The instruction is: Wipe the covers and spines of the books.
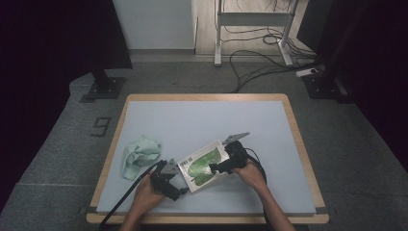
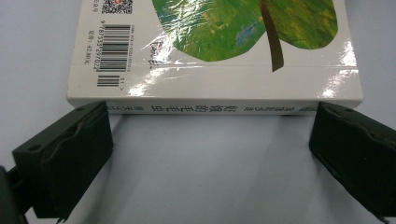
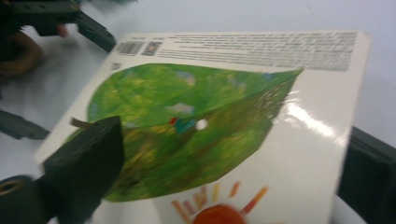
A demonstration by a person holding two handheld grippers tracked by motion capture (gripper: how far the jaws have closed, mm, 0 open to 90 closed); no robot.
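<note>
A picture book point(image 1: 204, 166) with a green leaf on its white cover lies slanted on the grey mat near the table's front. My left gripper point(image 1: 182, 185) is open at the book's left side. In the left gripper view its two jaws stand wide apart just short of the spine point(image 2: 219, 108), and nothing is between them. My right gripper point(image 1: 215, 168) reaches over the book from the right. In the right gripper view one jaw hangs over the leaf cover point(image 3: 224, 116) and the other sits beyond the book's far edge. That gripper is open, with the book between its jaws.
A crumpled pale green cloth point(image 1: 139, 154) lies on the mat left of the book. The wooden table rim point(image 1: 299, 139) frames the grey mat point(image 1: 207, 120). Cables and a desk frame point(image 1: 250, 29) stand on the floor behind the table.
</note>
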